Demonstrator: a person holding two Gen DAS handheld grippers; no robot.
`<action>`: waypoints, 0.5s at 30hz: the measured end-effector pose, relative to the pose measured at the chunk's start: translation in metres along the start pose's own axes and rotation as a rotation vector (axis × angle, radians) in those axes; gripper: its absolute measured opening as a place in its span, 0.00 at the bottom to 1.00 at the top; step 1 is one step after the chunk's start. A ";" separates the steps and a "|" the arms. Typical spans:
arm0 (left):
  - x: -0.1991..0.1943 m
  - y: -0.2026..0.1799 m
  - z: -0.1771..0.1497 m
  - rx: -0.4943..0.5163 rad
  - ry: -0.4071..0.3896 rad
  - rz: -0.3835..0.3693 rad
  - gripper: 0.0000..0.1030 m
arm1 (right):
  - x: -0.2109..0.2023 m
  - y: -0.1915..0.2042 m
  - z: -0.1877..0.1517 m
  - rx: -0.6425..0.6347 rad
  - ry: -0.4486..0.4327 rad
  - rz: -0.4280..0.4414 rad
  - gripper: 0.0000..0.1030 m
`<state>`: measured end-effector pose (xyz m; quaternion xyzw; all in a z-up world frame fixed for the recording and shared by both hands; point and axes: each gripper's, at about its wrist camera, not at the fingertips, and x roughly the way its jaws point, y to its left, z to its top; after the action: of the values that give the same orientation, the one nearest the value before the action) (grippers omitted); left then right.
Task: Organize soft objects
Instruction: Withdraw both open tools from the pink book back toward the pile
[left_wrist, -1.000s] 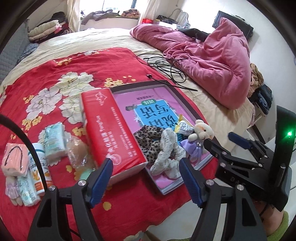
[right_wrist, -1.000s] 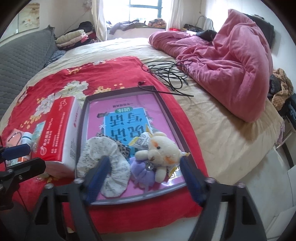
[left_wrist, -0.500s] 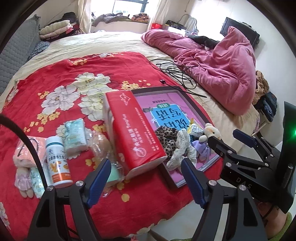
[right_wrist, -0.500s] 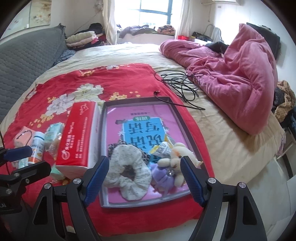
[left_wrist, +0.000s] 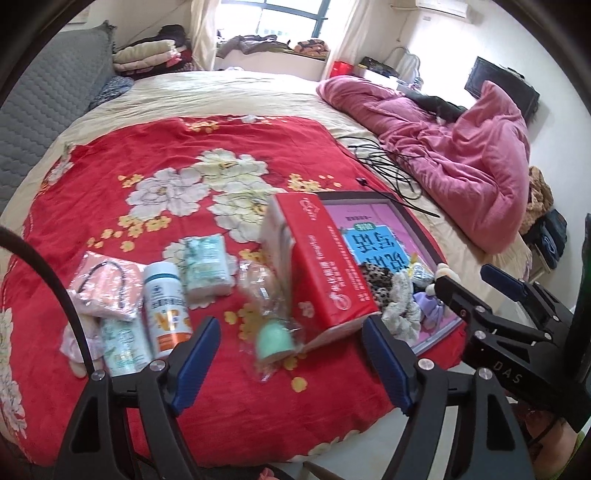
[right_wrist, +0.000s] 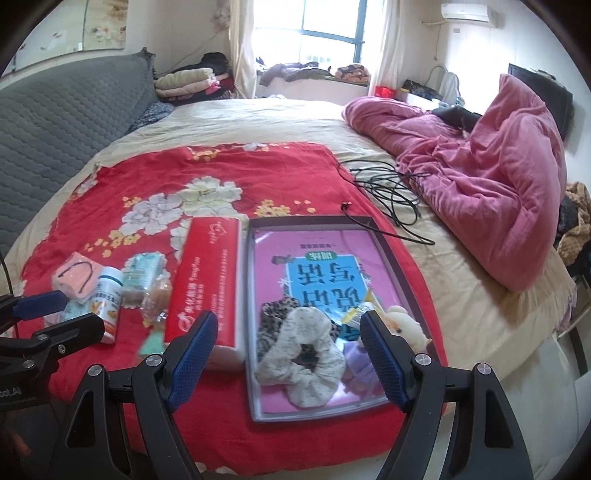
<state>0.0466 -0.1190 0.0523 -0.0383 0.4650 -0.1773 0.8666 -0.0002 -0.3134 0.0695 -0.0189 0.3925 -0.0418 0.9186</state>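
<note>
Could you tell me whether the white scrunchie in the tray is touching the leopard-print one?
Touching. The right wrist view shows the white scrunchie lying partly on the leopard-print scrunchie, overlapping it with no gap, inside the tray.

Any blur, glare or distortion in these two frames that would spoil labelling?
Left wrist view: motion blur smears the clear bag with the green sponge and the red tissue pack; the window is blown out. Right wrist view: sharper overall, window overexposed. Both: strong fisheye bending, dark corners.

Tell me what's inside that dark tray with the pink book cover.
In the tray: a cream scrunchie, a leopard scrunchie partly under it, a purple item, a cream plush toy. The right finger hides part of the plush.
</note>
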 end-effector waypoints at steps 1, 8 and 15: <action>-0.002 0.003 0.000 -0.005 -0.004 0.005 0.76 | -0.001 0.004 0.001 -0.001 -0.004 0.004 0.78; -0.013 0.033 -0.003 -0.054 -0.020 0.030 0.76 | -0.004 0.028 0.009 -0.028 -0.015 0.030 0.78; -0.021 0.056 -0.006 -0.082 -0.027 0.053 0.76 | -0.008 0.053 0.016 -0.050 -0.028 0.061 0.78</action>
<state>0.0464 -0.0586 0.0529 -0.0640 0.4608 -0.1344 0.8749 0.0087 -0.2596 0.0828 -0.0304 0.3809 -0.0039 0.9241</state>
